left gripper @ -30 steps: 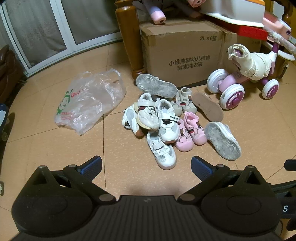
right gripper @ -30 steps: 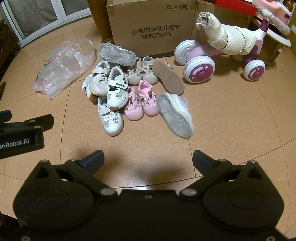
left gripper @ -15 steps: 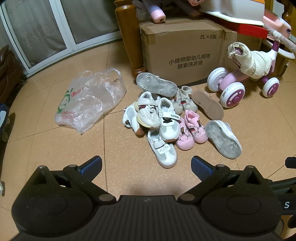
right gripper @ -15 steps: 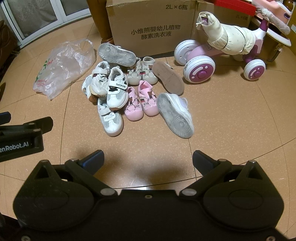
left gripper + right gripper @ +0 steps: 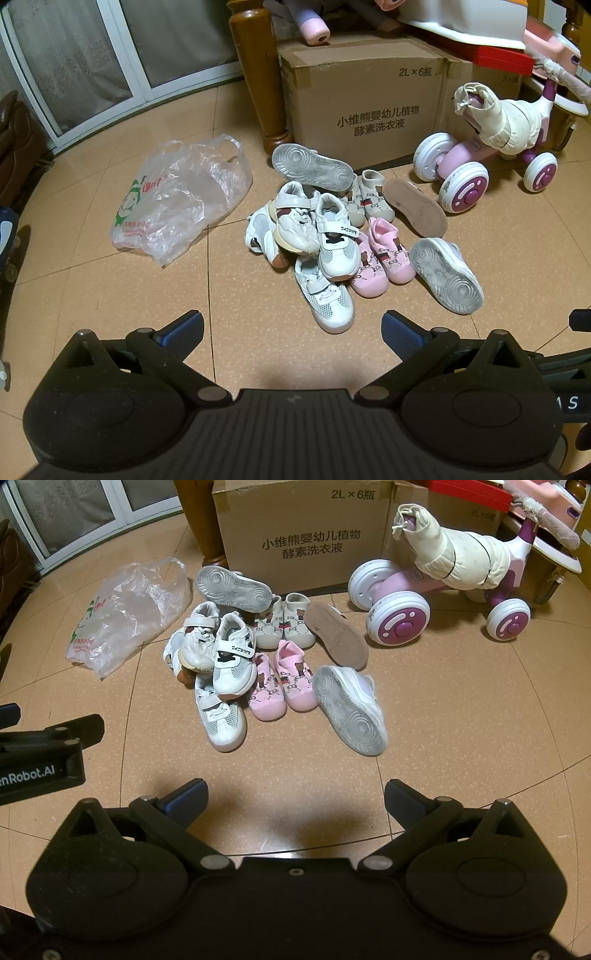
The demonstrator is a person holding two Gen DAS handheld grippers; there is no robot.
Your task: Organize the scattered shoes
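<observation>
Several small children's shoes lie heaped on the tan tile floor. A white mesh sneaker (image 5: 327,295) (image 5: 221,716) points toward me at the front. A pink pair (image 5: 384,256) (image 5: 282,681) sits just right of it. One white shoe lies sole-up (image 5: 447,275) (image 5: 351,709) at the right, another sole-up (image 5: 312,168) (image 5: 232,589) at the back. A brown sole (image 5: 415,212) (image 5: 336,635) lies beside a beige patterned pair (image 5: 364,197). My left gripper (image 5: 291,330) and my right gripper (image 5: 295,799) hover short of the heap, both open and holding nothing.
A crumpled clear plastic bag (image 5: 177,201) (image 5: 129,609) lies left of the shoes. Behind them stand a cardboard box (image 5: 369,103) and a wooden post (image 5: 258,70). A pink ride-on toy (image 5: 491,155) (image 5: 443,590) stands at the right. The left gripper's body (image 5: 40,757) shows in the right wrist view.
Both views have crept slightly closer to the shoe heap. Nothing was taken hold of and the shoes have not moved.
</observation>
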